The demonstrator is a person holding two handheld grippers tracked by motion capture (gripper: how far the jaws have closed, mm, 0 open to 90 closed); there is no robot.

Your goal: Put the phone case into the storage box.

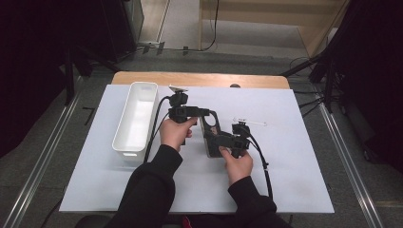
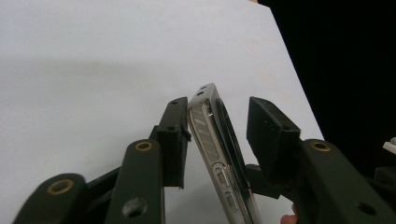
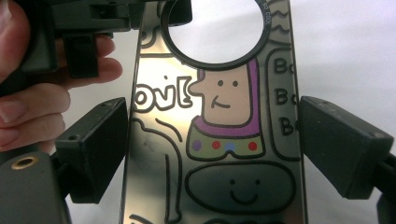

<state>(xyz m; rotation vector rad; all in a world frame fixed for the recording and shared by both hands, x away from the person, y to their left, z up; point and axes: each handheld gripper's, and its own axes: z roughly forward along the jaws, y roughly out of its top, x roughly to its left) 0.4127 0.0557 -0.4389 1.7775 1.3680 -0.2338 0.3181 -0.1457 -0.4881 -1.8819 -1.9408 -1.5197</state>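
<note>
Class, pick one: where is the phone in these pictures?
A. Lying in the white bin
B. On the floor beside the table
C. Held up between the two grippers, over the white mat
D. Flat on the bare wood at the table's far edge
C: the phone sits between the left gripper and the right gripper, apart from the bin.

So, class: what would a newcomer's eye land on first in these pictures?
Probably the phone, its shiny case covered in cartoon doodles, held mid-table between the left gripper and the right gripper. Next, the long white bin at the table's left, beside the left hand.
</note>
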